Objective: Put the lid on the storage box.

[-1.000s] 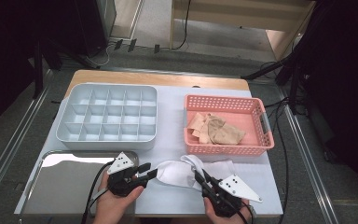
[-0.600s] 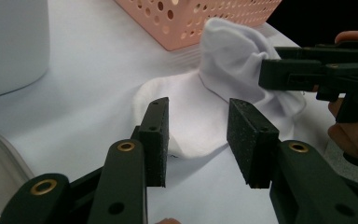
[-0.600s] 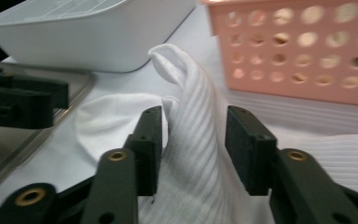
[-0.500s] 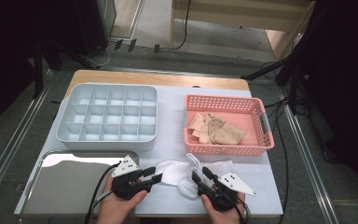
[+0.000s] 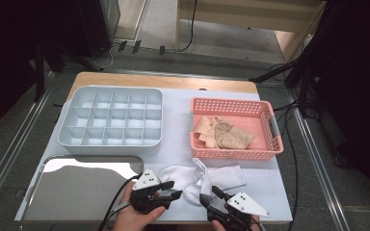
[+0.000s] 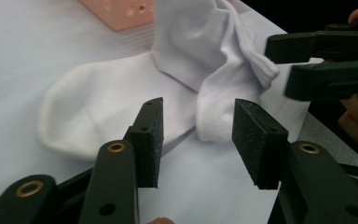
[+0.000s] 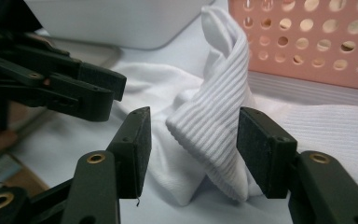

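A white sock (image 5: 192,179) lies bunched on the white table cover near the front edge, with a second one flat beside it (image 5: 229,174). My left gripper (image 5: 174,190) points at it from the left. In the left gripper view its jaws (image 6: 198,140) have just been opening and stand open, the sock (image 6: 121,102) just beyond the pads. My right gripper (image 5: 208,196) comes in from the front. Its jaws (image 7: 193,144) have just been opening and stand apart around the ribbed cuff (image 7: 214,116) without pressing it.
A pink basket (image 5: 270,120) with beige socks (image 5: 224,134) stands behind the white ones. At the back left is a grey divided tray (image 5: 111,90), and a shiny metal tray (image 5: 77,192) lies at the front left. The table's front edge is right under my hands.
My right gripper has let go of the sock cuff and sunk toward the table. The left gripper has slid right, closer to the sock. The sock now lies more bunched.
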Demonstrator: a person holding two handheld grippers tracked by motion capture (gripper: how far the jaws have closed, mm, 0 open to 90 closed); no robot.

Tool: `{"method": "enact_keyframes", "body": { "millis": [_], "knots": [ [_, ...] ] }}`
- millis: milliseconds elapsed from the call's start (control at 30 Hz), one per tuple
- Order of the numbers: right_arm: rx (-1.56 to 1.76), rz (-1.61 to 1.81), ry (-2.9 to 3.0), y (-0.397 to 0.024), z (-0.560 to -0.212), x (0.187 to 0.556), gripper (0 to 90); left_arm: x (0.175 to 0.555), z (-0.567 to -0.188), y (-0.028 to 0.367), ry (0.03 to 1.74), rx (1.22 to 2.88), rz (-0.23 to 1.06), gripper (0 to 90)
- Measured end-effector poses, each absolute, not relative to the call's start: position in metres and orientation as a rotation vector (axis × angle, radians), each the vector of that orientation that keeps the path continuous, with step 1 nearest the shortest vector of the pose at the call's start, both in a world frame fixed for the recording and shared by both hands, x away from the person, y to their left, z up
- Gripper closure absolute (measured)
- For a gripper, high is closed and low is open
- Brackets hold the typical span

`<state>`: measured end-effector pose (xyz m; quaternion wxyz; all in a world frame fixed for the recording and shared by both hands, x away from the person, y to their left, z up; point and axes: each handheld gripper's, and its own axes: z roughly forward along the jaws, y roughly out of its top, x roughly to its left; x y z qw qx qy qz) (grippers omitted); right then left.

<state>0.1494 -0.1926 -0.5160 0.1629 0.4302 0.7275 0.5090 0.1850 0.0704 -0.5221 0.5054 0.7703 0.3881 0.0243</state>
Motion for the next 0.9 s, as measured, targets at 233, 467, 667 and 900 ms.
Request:
{"method": "enact_keyframes", "body": {
  "millis": [233, 467, 667, 900],
  "knots": [
    [1.279, 1.358, 2.108, -0.189, -0.524, 0.153, 78.4, 0.185, -0.522, 0.035, 0.892, 1.999, 0.091, 50.5],
    [1.320, 1.436, 2.056, -0.194, -0.516, 0.152, 84.2, 0.184, -0.524, 0.023, 0.908, 2.124, 0.162, 86.4],
    [1.357, 1.497, 1.942, -0.221, -0.504, 0.150, 88.0, 0.189, -0.514, 0.047, 0.889, 2.093, 0.150, 89.8],
    [1.379, 1.548, 1.844, -0.244, -0.491, 0.148, 88.9, 0.188, -0.500, 0.074, 0.905, 2.004, 0.158, 90.0]
  ]
}}
